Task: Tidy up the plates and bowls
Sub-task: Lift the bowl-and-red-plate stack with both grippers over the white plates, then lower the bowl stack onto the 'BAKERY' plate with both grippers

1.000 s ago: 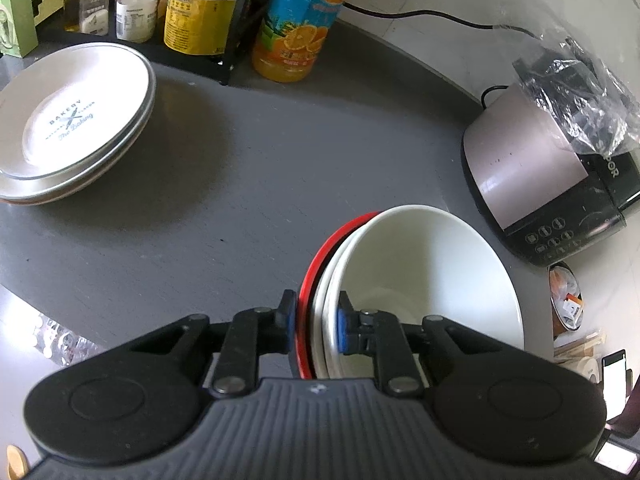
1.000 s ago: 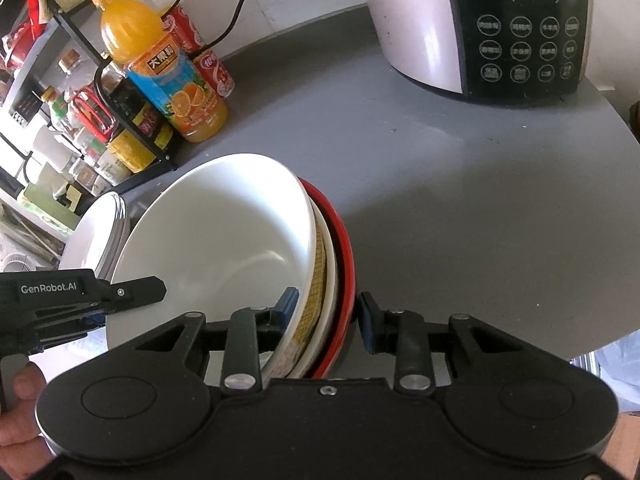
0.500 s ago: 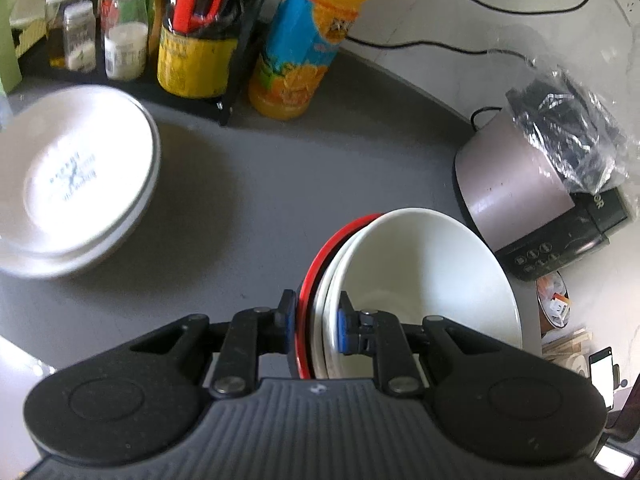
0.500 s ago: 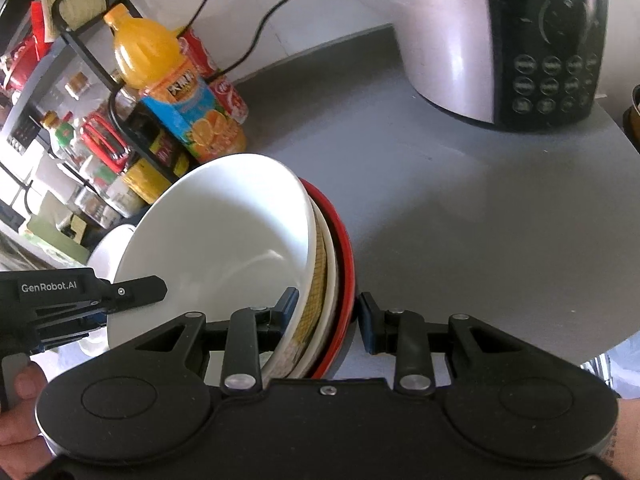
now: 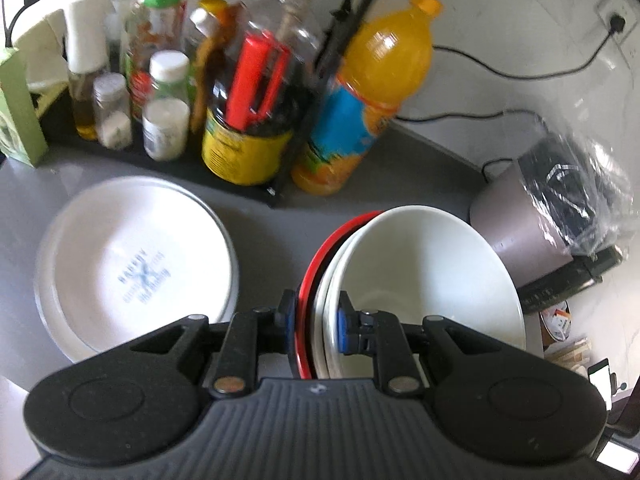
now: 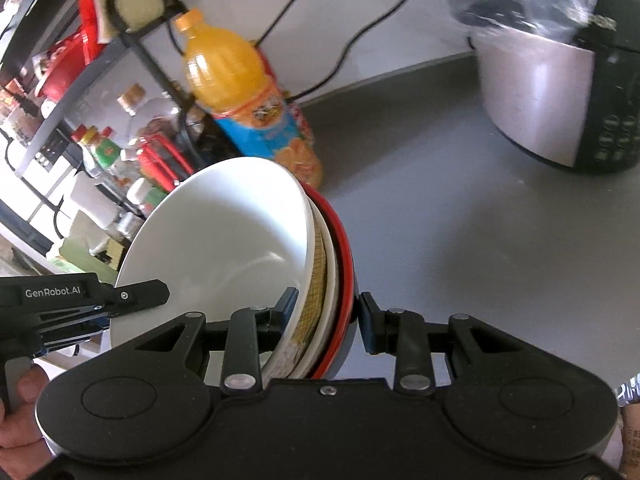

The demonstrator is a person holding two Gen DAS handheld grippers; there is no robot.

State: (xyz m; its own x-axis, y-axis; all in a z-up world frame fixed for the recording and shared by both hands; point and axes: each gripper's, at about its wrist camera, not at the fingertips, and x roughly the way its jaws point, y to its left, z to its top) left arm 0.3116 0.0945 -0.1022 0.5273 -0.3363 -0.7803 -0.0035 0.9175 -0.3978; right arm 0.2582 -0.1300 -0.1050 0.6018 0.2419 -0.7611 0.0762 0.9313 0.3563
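A stack of bowls, white ones nested in a red-rimmed one, is held up between both grippers. In the left wrist view my left gripper point(image 5: 315, 322) is shut on the near rim of the bowl stack point(image 5: 424, 268). In the right wrist view my right gripper point(image 6: 326, 316) is shut on the opposite rim of the bowl stack point(image 6: 224, 244), and the left gripper's body point(image 6: 80, 300) shows at the left. A stack of white plates point(image 5: 136, 264) with blue lettering lies on the grey counter point(image 5: 264, 232), left of the bowls.
A black rack point(image 5: 168, 80) with several bottles and jars stands at the back. An orange juice bottle point(image 5: 368, 92) stands beside it. A rice cooker point(image 6: 556, 96) under a plastic bag sits at the right, with black cords on the wall.
Both grippers have carried the bowl stack toward the rack and juice bottle. The plate stack now lies closer, just left of the bowls. The rice cooker has receded to the right.
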